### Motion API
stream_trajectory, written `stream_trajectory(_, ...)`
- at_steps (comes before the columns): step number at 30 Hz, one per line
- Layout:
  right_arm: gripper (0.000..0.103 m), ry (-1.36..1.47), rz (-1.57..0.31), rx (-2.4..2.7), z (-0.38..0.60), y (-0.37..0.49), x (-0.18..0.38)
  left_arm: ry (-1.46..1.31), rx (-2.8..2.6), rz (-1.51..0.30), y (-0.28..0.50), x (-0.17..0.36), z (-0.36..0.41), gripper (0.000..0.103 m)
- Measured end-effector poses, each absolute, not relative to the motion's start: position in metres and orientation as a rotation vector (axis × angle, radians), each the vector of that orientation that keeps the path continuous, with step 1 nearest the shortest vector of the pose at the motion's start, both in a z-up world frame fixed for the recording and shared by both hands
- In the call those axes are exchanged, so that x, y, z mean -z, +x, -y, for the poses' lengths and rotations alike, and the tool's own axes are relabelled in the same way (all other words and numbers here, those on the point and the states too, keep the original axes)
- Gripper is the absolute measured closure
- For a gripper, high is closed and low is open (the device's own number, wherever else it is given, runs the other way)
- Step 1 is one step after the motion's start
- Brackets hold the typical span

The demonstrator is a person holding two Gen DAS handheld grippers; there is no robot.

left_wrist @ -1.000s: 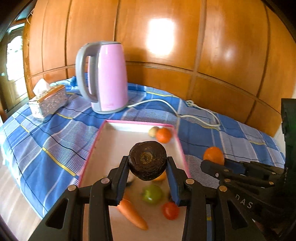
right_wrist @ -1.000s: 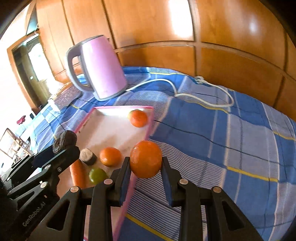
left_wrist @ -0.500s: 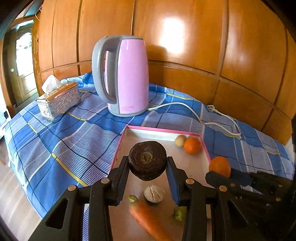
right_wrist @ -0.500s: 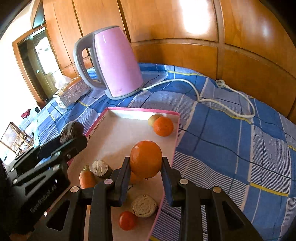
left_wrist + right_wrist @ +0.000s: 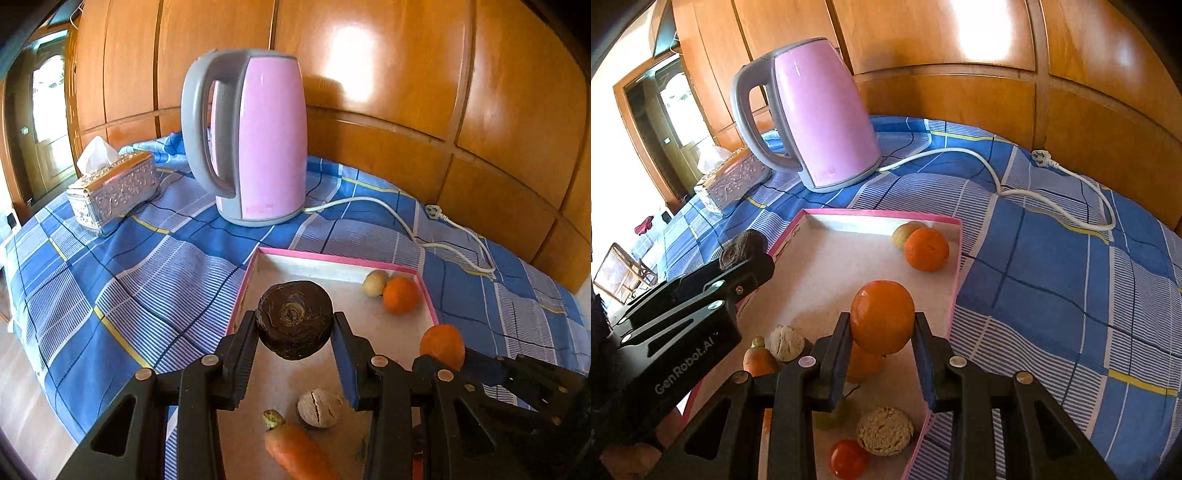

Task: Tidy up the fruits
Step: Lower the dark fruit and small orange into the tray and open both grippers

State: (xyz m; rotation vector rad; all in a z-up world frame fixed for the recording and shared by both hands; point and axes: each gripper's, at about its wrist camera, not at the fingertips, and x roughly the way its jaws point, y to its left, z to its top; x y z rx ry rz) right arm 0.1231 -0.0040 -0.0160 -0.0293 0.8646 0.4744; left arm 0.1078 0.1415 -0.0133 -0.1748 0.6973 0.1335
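My left gripper [image 5: 294,334] is shut on a dark brown round fruit [image 5: 294,319], held above the pink-rimmed white tray [image 5: 332,259]. My right gripper [image 5: 882,334] is shut on an orange [image 5: 882,315], held above the tray's [image 5: 879,213] right side. In the tray lie another orange [image 5: 926,249], a small tan fruit [image 5: 900,235], a carrot [image 5: 295,452], a cracked pale nut [image 5: 320,408], a second pale nut [image 5: 885,430], a small red fruit [image 5: 847,459] and a green fruit, mostly hidden. The left gripper also shows in the right wrist view [image 5: 746,254], at the tray's left edge.
A pink electric kettle [image 5: 255,136] stands behind the tray, its white cord [image 5: 413,232] and plug trailing right. A silver tissue box [image 5: 112,190] sits at the far left. A blue plaid cloth [image 5: 147,266] covers the table; a wooden panel wall is behind.
Both grippers have moved forward over the tray toward the kettle, still holding their fruits. The kettle and the tray's far end look closer.
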Motion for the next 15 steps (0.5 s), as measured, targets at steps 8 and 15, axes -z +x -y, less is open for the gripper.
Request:
stream_trajectory(8,0.069,-0.030,-0.877,-0.493,-0.002,0.131,0.021,-0.227,-0.140,-0.753,0.123,0.025,-0.151,0.063)
stream_trajectory(15,0.065,-0.006,-0.890,-0.514,0.000,0.130,0.029,-0.236,-0.111,-0.789,0.122,0.036,-0.149,0.060)
